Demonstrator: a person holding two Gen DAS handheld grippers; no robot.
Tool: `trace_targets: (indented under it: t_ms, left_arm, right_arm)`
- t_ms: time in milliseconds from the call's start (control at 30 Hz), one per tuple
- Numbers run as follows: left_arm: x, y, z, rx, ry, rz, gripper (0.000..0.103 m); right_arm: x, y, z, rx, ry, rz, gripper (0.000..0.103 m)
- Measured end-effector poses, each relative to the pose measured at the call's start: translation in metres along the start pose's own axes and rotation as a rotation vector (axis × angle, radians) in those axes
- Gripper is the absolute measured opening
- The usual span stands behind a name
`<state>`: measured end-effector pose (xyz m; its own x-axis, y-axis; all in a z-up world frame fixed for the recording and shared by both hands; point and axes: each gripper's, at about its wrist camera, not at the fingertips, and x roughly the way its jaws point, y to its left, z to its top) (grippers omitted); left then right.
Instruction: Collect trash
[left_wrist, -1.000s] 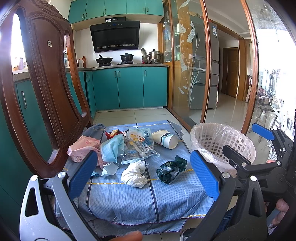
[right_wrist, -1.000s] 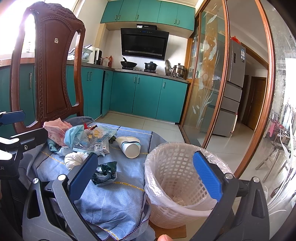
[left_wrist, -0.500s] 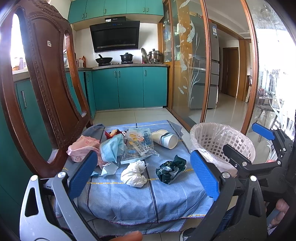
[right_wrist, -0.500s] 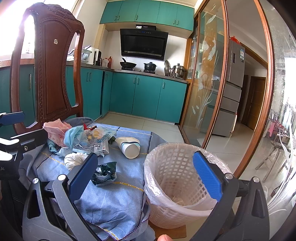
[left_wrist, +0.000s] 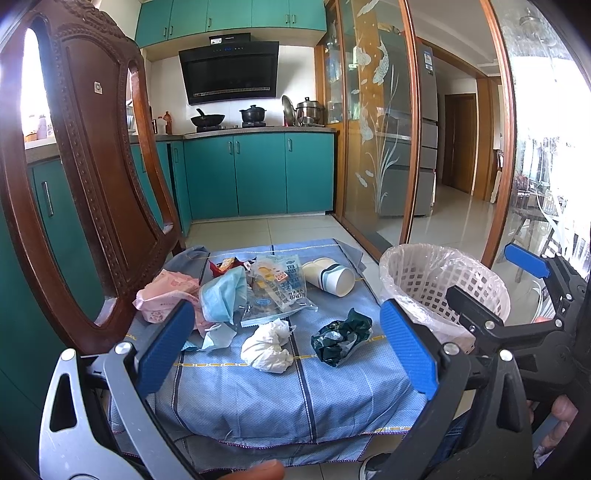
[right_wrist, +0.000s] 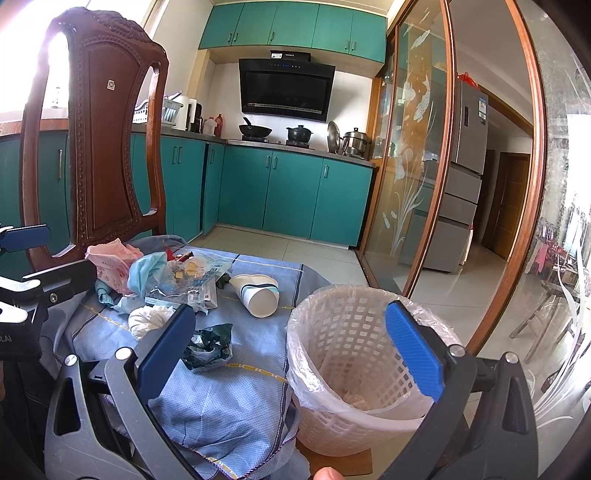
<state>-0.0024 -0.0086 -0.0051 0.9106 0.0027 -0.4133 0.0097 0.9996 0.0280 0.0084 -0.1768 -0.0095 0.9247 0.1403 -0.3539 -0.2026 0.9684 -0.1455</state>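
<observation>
Both claws, the left gripper (left_wrist: 286, 343) and right gripper (right_wrist: 291, 343), gape wide, holding nothing. Only the right view shows scraps inside the lattice-walled, plastic-lined basket (right_wrist: 343, 325) (beside the cloth); crumpled tissue (left_wrist: 267, 345) and dark wrapper (left_wrist: 341, 336) lie on the woven blue cloth (left_wrist: 258, 398).

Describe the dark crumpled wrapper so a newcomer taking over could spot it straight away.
Start at the blue cloth spread before the carved wooden chair, with the white lined basket at its right edge. On the near part of the cloth lie two crumpled lumps side by side. The dark green wrapper is the one nearer the basket; its neighbour, the tissue wad, is plain white.
</observation>
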Motion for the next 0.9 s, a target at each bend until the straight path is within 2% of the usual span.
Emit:
trace_targets:
  t_ms: [900]
  left_arm:
    - [0.0005,0.0005,-0.0006,-0.001,0.002,-0.001,0.1]
  right_arm:
    - [-0.0013,-0.0003,0.001,0.003,-0.005,-0.001,0.1]
